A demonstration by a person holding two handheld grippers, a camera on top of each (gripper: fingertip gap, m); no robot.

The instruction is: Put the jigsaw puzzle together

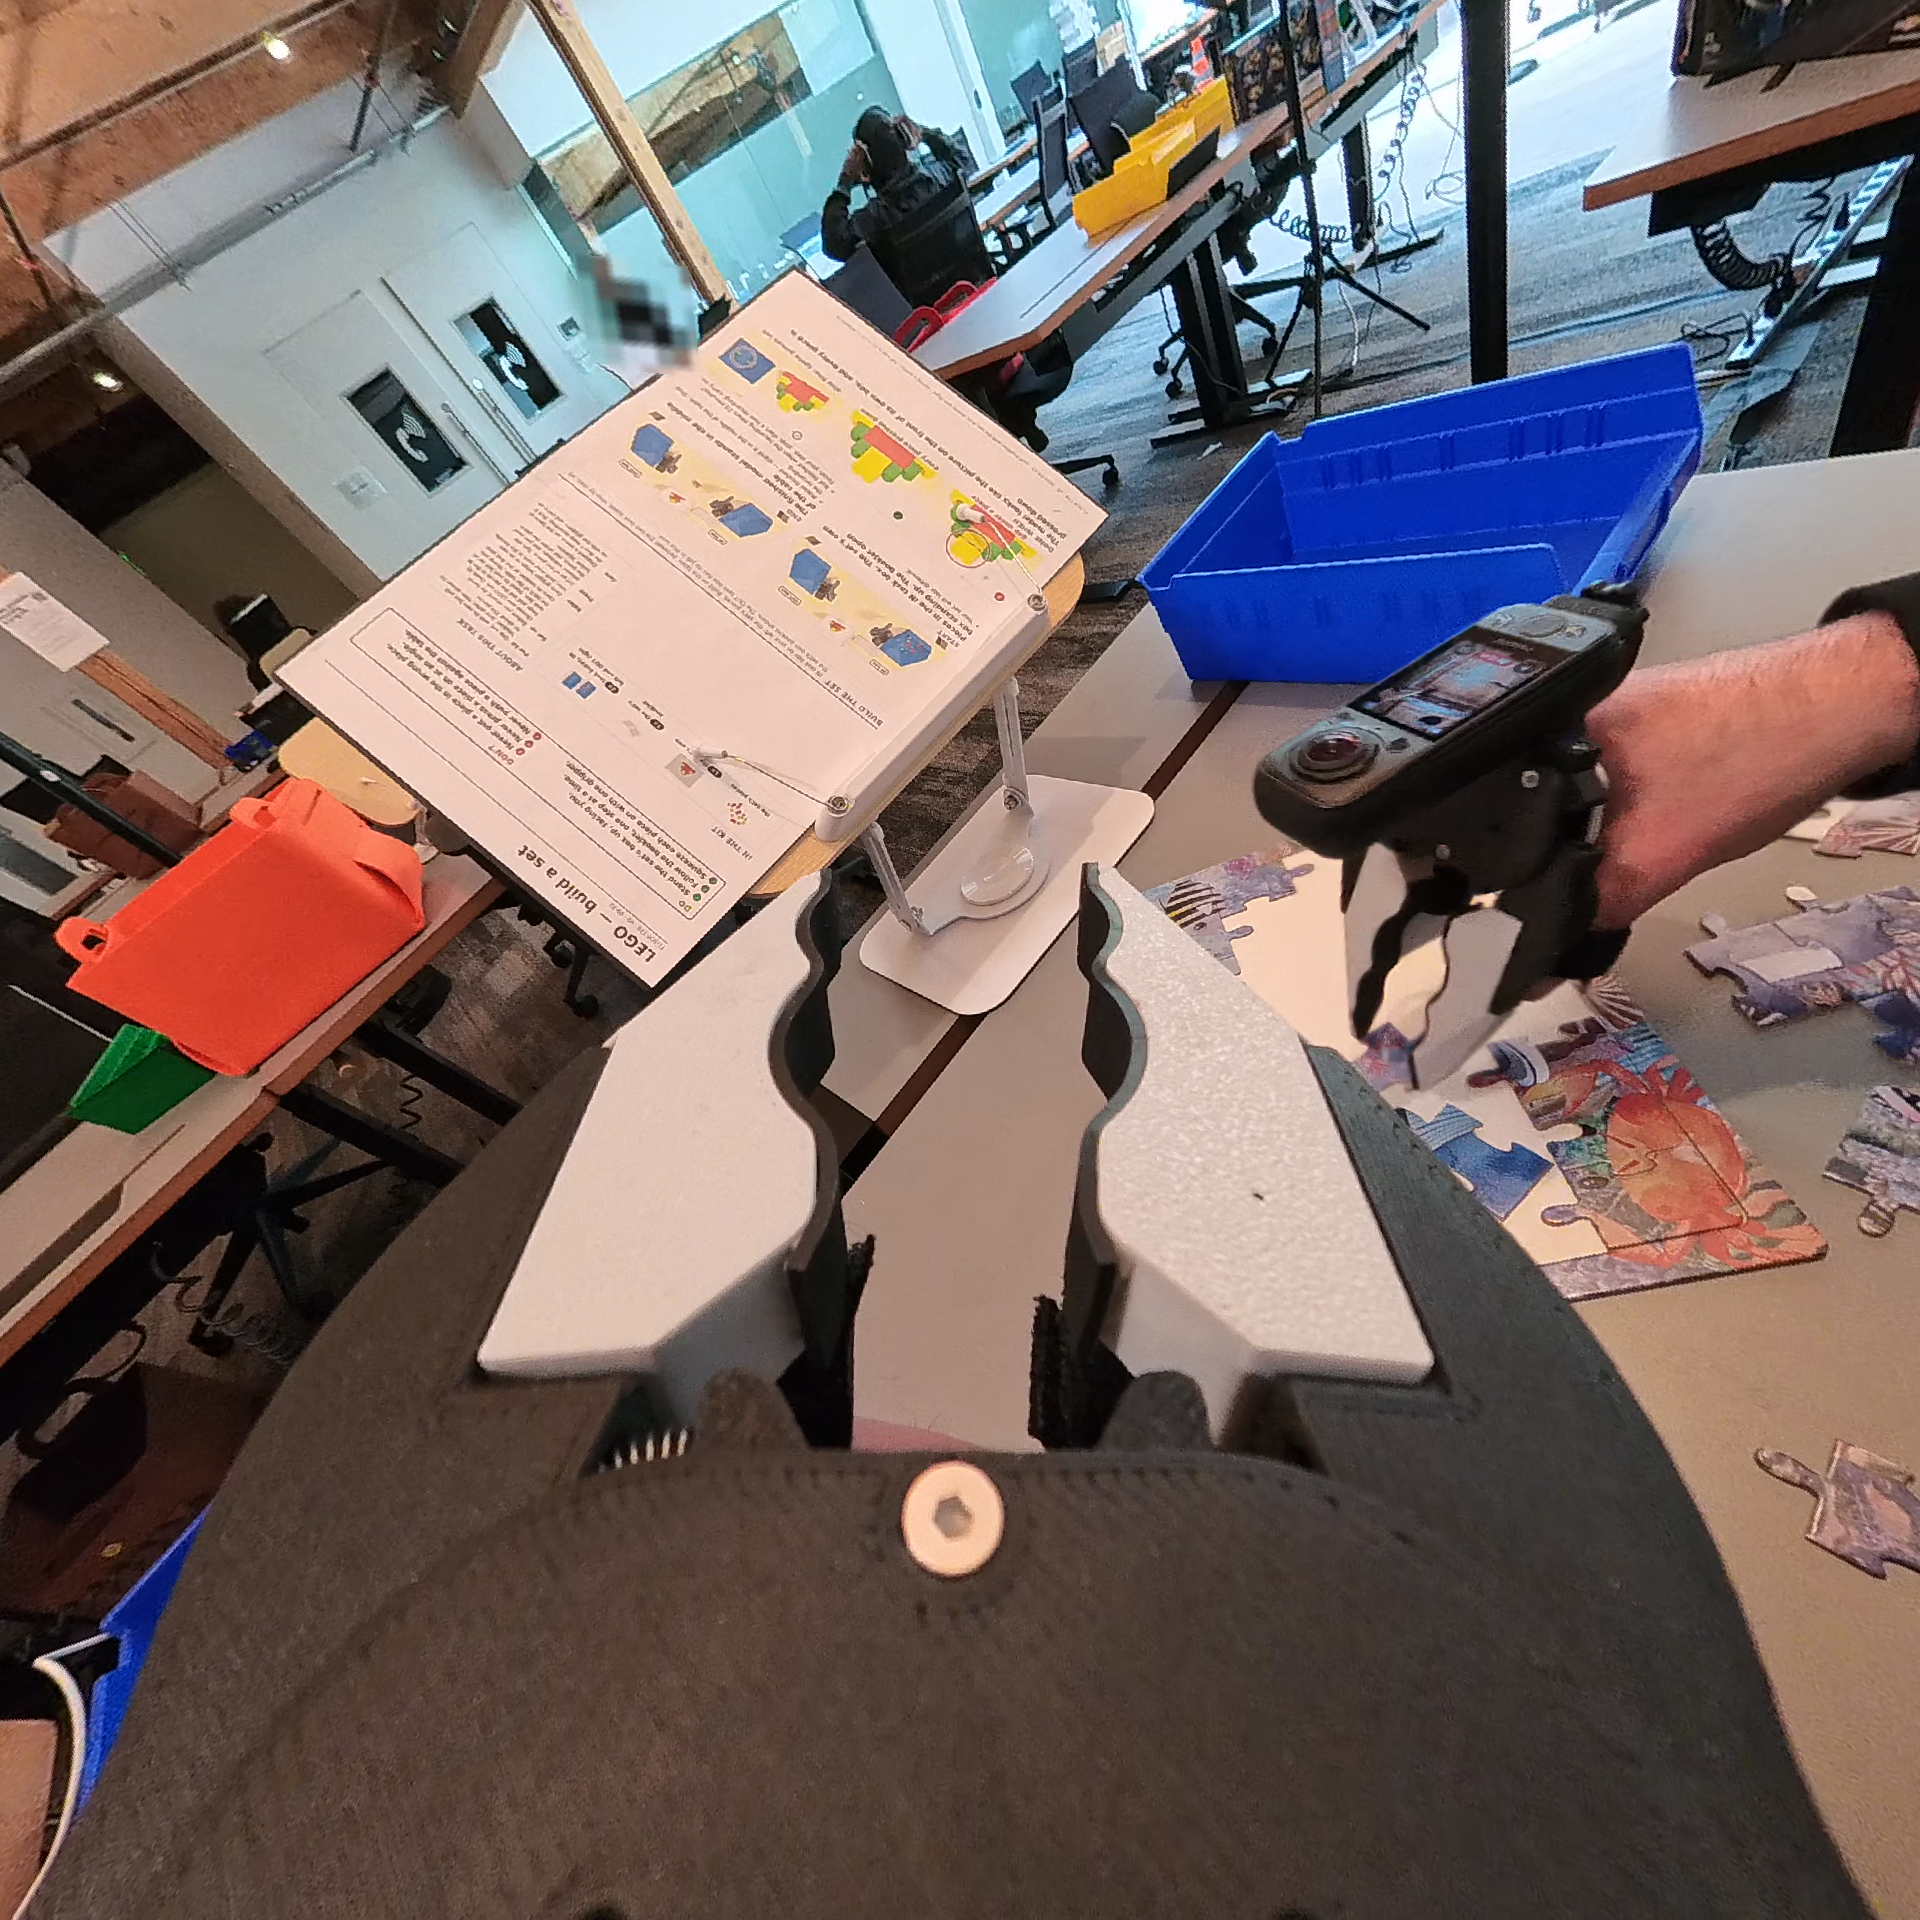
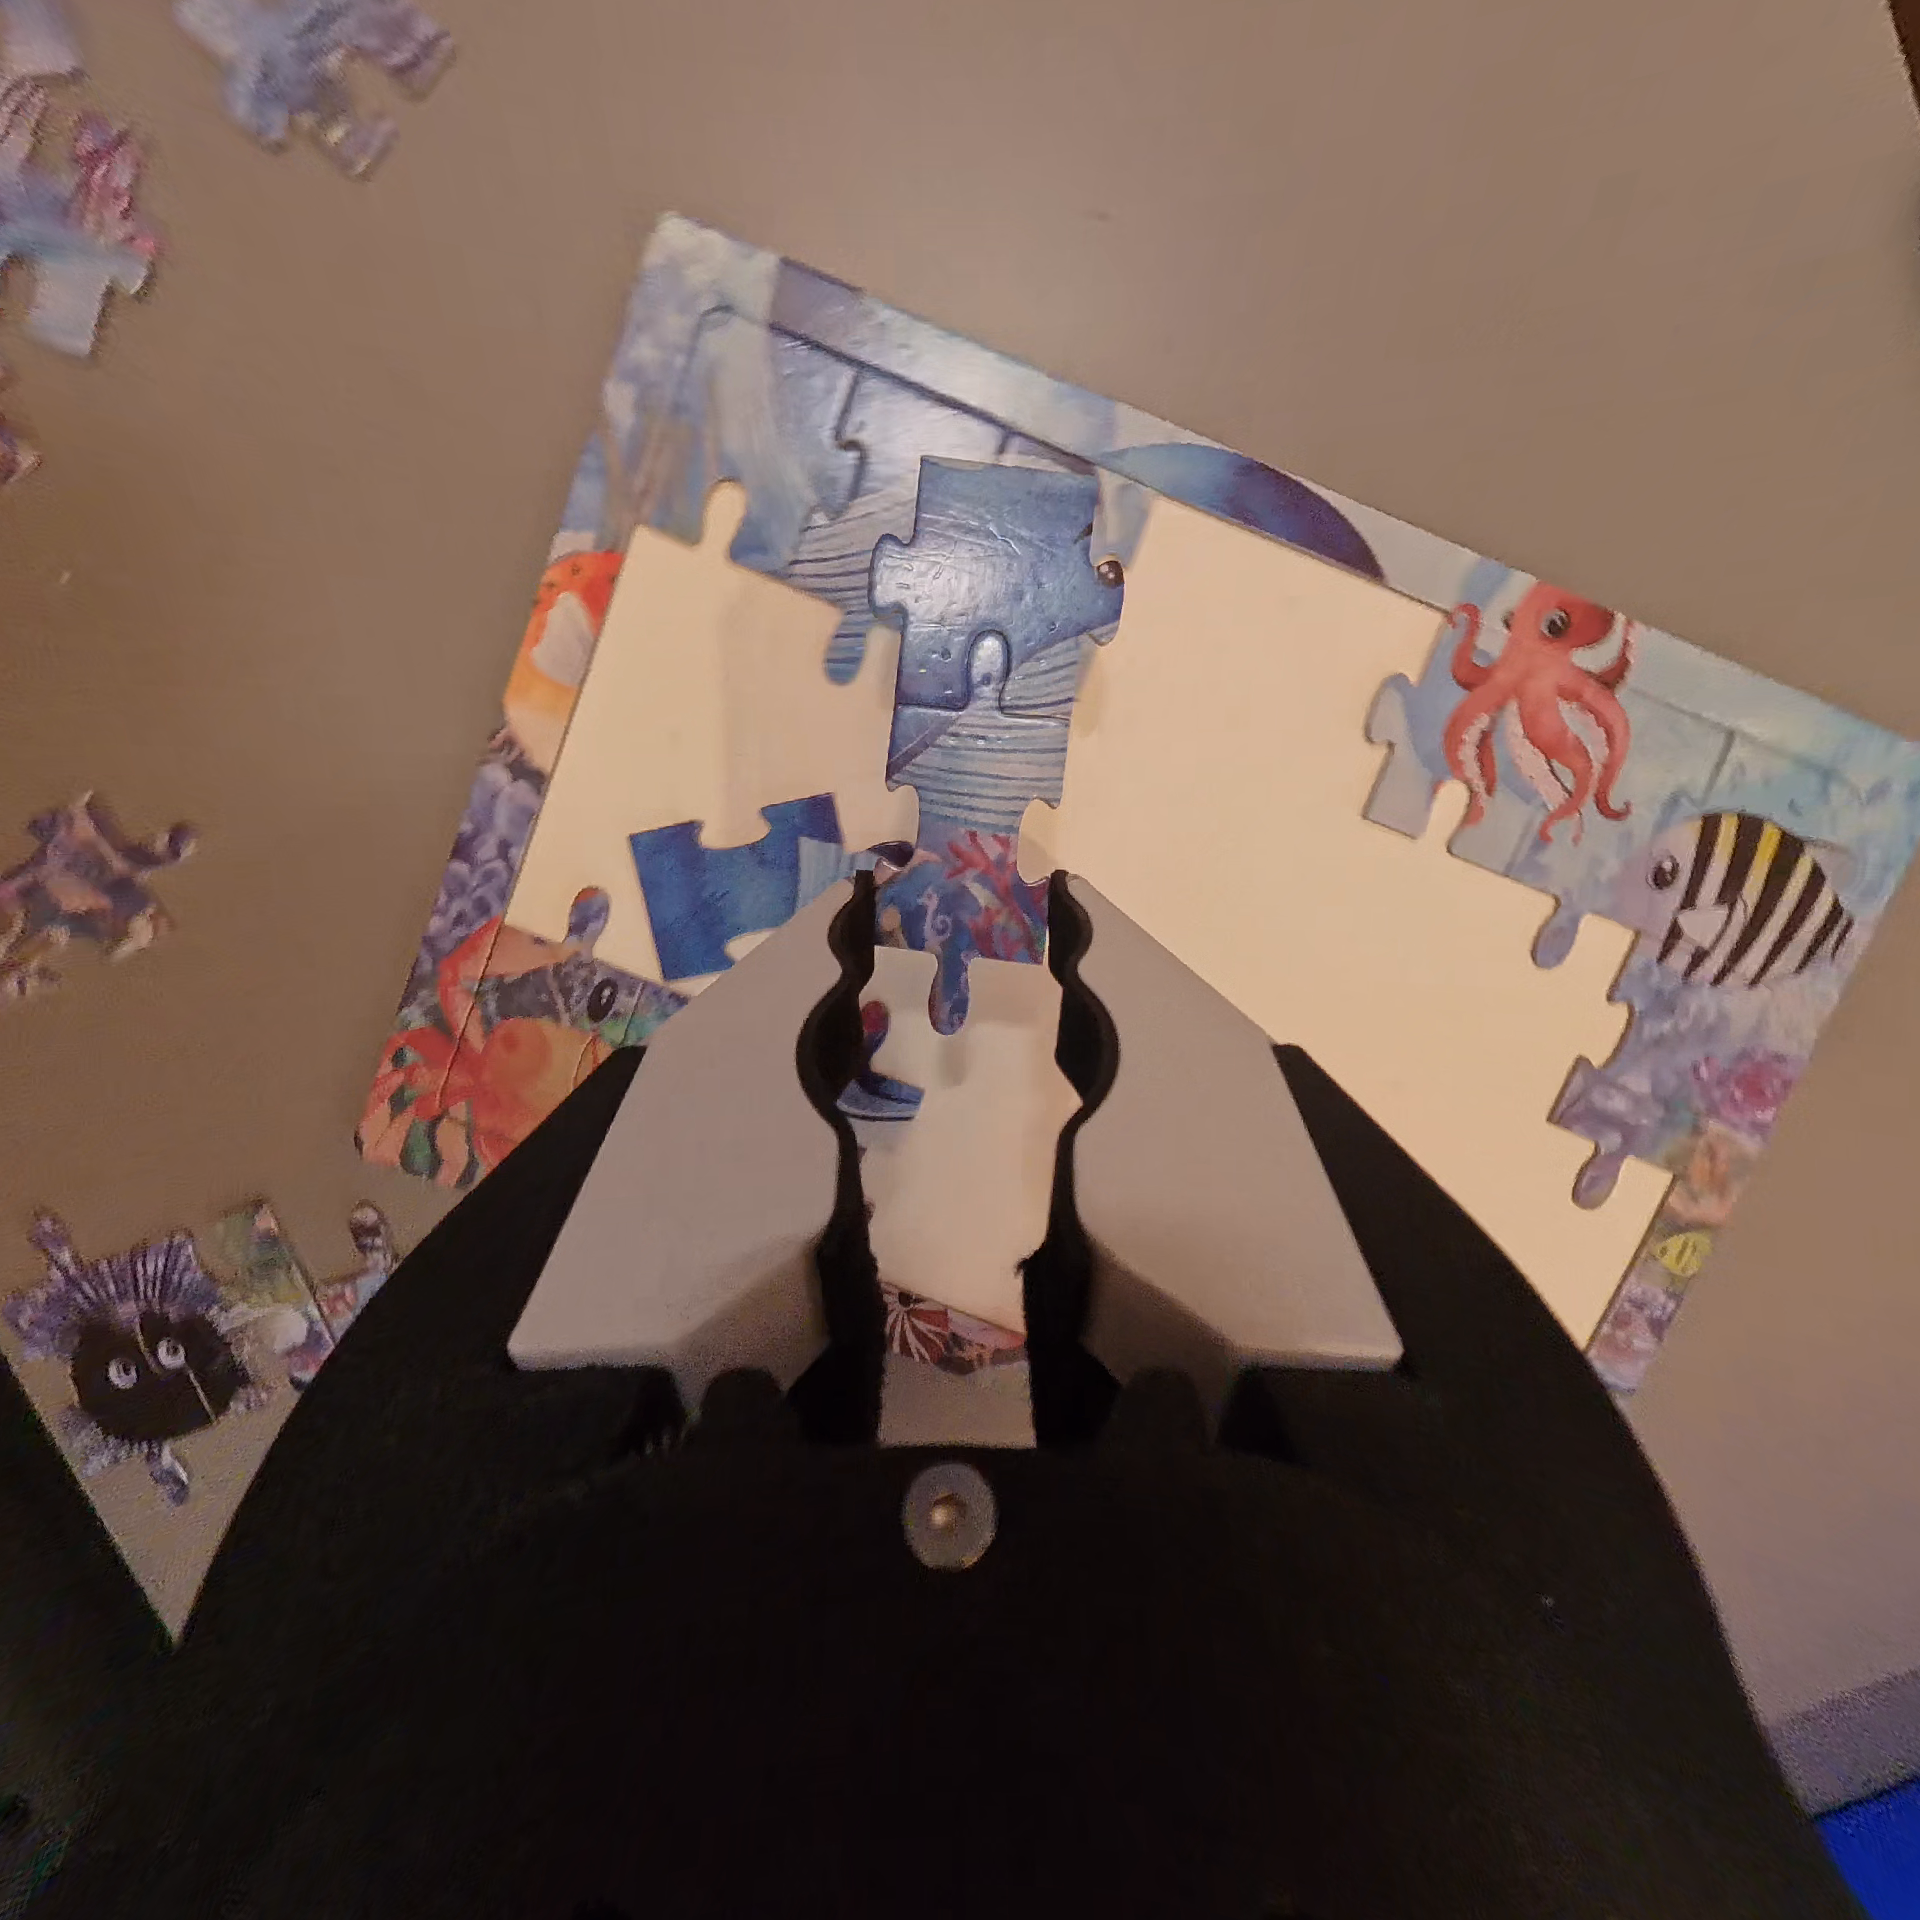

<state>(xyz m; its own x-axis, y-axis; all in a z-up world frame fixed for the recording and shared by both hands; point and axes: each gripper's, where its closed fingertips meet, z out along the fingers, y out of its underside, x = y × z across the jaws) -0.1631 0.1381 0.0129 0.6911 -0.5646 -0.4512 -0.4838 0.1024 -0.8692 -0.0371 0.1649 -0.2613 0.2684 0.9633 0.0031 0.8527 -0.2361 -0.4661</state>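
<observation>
Right tool (image 2: 956,883) is clamped on a blue coral-printed cardboard puzzle piece (image 2: 961,935), held over the cream bare middle of the partly filled sea-creature puzzle tray (image 2: 1299,831) on the grey counter (image 2: 1039,125). Left tool (image 1: 956,904) is held apart, empty, above the counter edge.

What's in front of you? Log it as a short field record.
left gripper: open, empty
right gripper: shut on coral piece, over puzzle board
puzzle board: border mostly filled, cream middle largely bare
loose pieces: scattered on table beside board
blue bin: far side of table
</observation>
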